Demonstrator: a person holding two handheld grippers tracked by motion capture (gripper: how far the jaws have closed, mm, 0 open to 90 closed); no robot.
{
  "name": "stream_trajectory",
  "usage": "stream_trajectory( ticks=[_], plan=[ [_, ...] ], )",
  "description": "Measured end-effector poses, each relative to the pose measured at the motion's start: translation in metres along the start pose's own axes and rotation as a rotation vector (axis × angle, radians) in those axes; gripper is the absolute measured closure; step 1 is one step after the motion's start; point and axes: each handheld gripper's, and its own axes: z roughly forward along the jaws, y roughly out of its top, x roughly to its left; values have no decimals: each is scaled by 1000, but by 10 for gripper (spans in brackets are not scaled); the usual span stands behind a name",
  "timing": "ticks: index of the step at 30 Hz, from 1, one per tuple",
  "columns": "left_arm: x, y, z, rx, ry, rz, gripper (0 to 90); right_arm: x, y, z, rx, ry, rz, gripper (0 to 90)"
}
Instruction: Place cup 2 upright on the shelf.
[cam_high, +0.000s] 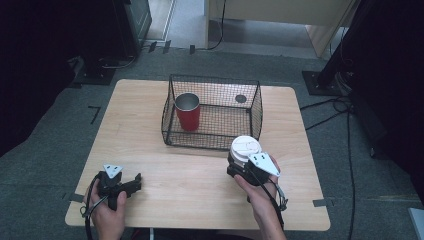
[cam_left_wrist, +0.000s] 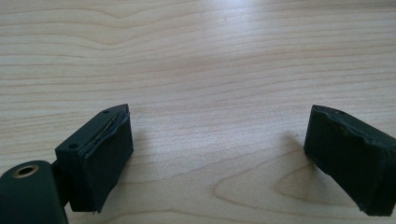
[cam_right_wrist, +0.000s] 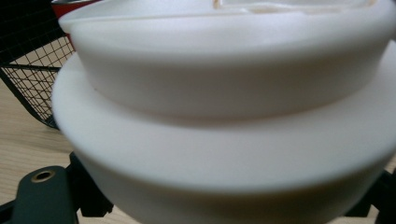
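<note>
A cup with a white lid (cam_high: 245, 147) stands just in front of the wire basket, between the jaws of my right gripper (cam_high: 241, 166), which is shut on it. In the right gripper view the white lid (cam_right_wrist: 233, 93) sits very close and hides most of the jaws. A red cup with a metal inside (cam_high: 188, 112) stands upright in the left part of the black wire basket (cam_high: 215, 79). My left gripper (cam_high: 131, 184) rests low over the table's near left corner. Its jaws stand wide open over bare wood (cam_left_wrist: 219, 135), with nothing between them.
The light wooden table (cam_high: 190, 185) has free room in front of the basket and to its left. The basket's mesh wall (cam_right_wrist: 32, 79) lies just left of the held cup. Cables run over the grey floor at the right (cam_high: 330, 107).
</note>
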Motion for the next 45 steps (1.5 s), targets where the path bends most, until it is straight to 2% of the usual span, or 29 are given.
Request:
stream_trajectory(
  ticks=[4,9,17,45],
  plan=[
    [0,0,0,0,0,0,87,1,0,-2,-5,6,-18,159],
    [0,0,0,0,0,0,87,2,2,-5,-9,31,1,162],
    [0,0,0,0,0,0,87,6,4,-7,-36,54,-16,162],
    [0,0,0,-2,0,-2,87,21,39,-25,-224,96,-50,162]
  ],
)
